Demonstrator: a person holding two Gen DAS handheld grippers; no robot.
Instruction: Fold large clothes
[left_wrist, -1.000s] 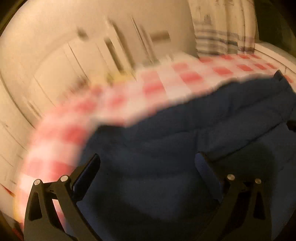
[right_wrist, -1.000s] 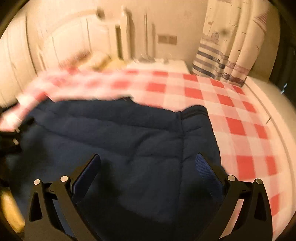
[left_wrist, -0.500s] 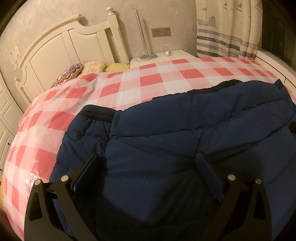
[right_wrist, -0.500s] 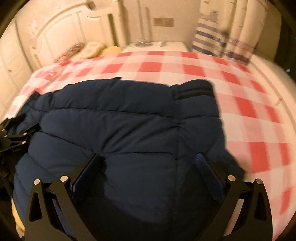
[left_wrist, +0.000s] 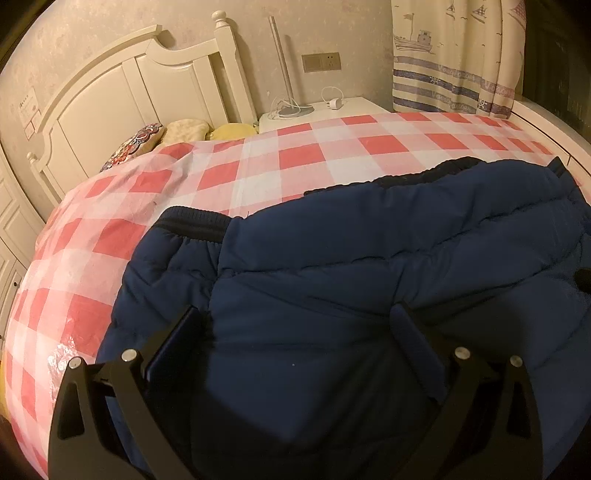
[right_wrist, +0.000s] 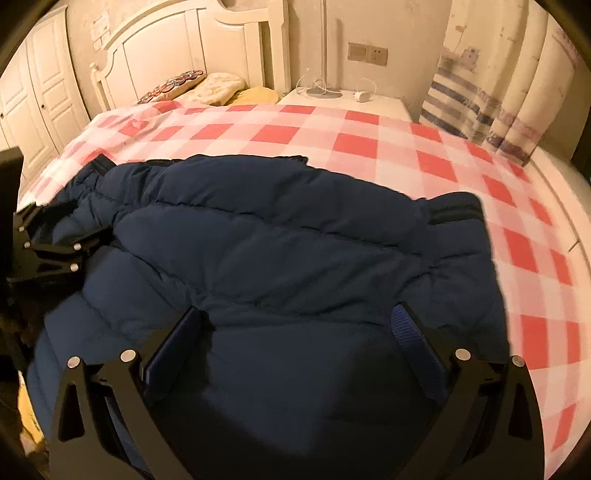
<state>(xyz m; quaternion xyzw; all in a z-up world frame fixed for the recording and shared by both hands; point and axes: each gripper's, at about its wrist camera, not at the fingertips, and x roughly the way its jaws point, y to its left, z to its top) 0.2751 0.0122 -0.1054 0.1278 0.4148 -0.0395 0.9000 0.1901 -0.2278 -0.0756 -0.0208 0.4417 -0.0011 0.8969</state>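
Showing the left gripper (right_wrist: 55, 240) sideways, only the right view; both grippers' fingers apart over the navy jacket (left_wrist: 369, 258).

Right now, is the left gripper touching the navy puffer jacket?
Cannot tell. In the left wrist view, the left gripper is open over the navy puffer jacket, and neither view shows contact or a gap at the fingertips.

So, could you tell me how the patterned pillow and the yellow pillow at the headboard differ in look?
The patterned pillow carries a red and dark floral print, while the yellow pillow is plain. The patterned pillow lies nearest the wardrobe side; the yellow pillow lies nearest the nightstand, with a cream pillow between them. Both rest against the headboard, partly hidden behind the checked cover.
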